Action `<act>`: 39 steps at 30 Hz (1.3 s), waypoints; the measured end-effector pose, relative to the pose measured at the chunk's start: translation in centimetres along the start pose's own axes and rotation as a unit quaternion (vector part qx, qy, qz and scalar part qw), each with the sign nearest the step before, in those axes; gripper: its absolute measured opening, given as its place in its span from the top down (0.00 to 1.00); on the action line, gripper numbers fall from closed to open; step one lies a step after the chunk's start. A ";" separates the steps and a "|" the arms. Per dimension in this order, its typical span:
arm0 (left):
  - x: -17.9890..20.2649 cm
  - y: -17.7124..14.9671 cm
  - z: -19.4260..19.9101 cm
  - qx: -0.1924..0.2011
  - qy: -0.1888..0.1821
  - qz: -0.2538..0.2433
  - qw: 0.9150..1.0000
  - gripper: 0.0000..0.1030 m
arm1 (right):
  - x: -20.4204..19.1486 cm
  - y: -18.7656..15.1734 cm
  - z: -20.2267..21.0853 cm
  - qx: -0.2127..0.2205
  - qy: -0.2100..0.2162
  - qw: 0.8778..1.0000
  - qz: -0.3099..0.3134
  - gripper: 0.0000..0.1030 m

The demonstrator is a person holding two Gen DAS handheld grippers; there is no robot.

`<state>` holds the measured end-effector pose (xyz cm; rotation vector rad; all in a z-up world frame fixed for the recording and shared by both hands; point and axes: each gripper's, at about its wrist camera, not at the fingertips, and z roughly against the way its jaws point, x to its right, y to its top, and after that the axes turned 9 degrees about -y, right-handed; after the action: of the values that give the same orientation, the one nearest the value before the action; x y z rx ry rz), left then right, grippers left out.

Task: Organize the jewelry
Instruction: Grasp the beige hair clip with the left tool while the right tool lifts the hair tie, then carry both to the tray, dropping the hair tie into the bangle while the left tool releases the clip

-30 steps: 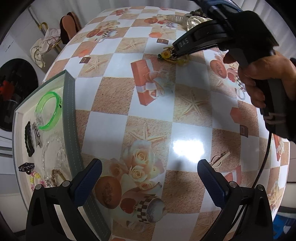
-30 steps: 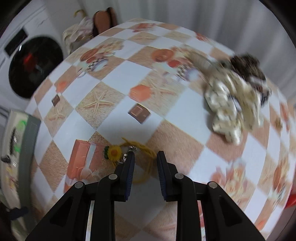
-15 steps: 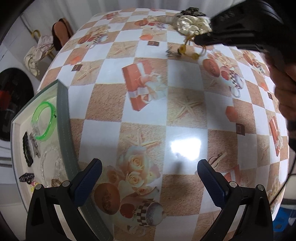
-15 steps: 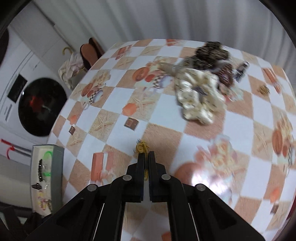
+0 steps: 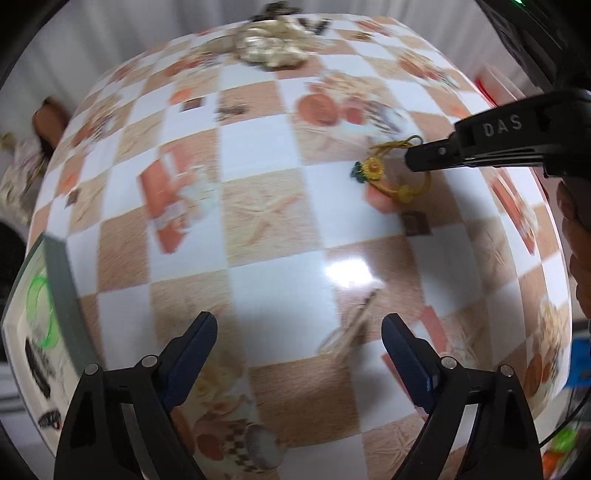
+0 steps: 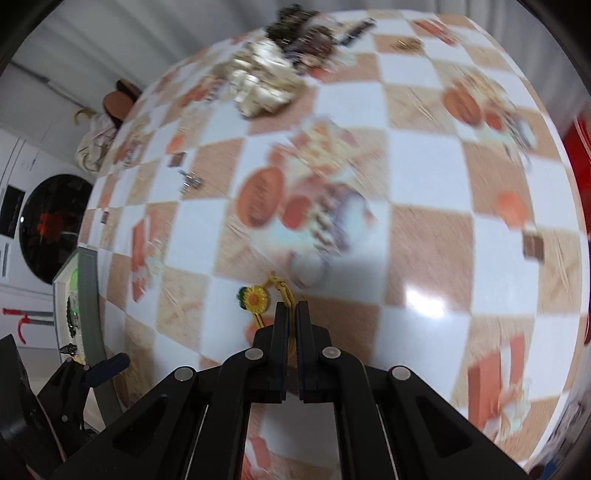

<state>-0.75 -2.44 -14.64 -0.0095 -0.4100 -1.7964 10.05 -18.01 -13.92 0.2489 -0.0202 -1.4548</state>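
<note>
Left wrist view: the left tool (image 5: 299, 339) hangs over the checkered counter (image 5: 258, 280) with its blue-padded fingers (image 5: 192, 347) wide apart and closing, nothing between them. At the left edge sits a grey-rimmed tray (image 5: 61, 295) holding a green bangle (image 5: 38, 306) and dark hair clips (image 5: 37, 363), all blurred. From the right, the right tool (image 5: 410, 158) reaches in with its tips pinched on the yellow cord of a sunflower bracelet (image 5: 373, 168); the flower charm and a small yellow bead dangle beside and below the tips, above the counter. Part of a hand (image 5: 576, 243) shows at the right edge. A cream scrunchie (image 5: 269, 46) lies at the far side of the counter.

Right wrist view: the right tool (image 6: 291, 314) has its jaws together, clamped on the sunflower bracelet (image 6: 255, 297), whose cord runs between the tips while the charm hangs just left of them. Far back, the cream scrunchie (image 6: 258, 86) touches a dark pile of other pieces (image 6: 303, 27), too blurred to tell apart. A small metallic piece (image 6: 190, 181) lies alone on the counter (image 6: 424, 177). The tray (image 6: 90, 295) is at the left, with the left tool (image 6: 103, 369) below it, and a washing machine (image 6: 51, 221) beyond.
</note>
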 end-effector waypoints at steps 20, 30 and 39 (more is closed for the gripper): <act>-0.4 0.4 1.6 0.009 -0.084 0.045 0.995 0.78 | 0.2 -1.3 2.7 0.016 0.018 0.999 -0.031 0.96; -5.4 -2.6 7.8 0.074 -0.078 0.130 0.986 0.78 | -3.3 -1.9 5.0 0.036 0.035 0.998 -0.024 0.97; -10.1 -7.8 11.8 0.103 -0.048 0.176 0.978 0.78 | -9.5 -3.6 6.7 0.046 0.052 0.998 0.009 0.96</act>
<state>-7.83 11.92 -7.93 -0.0217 -0.6218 -1.4024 4.31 -10.09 -6.74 0.3990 -0.0046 -1.4239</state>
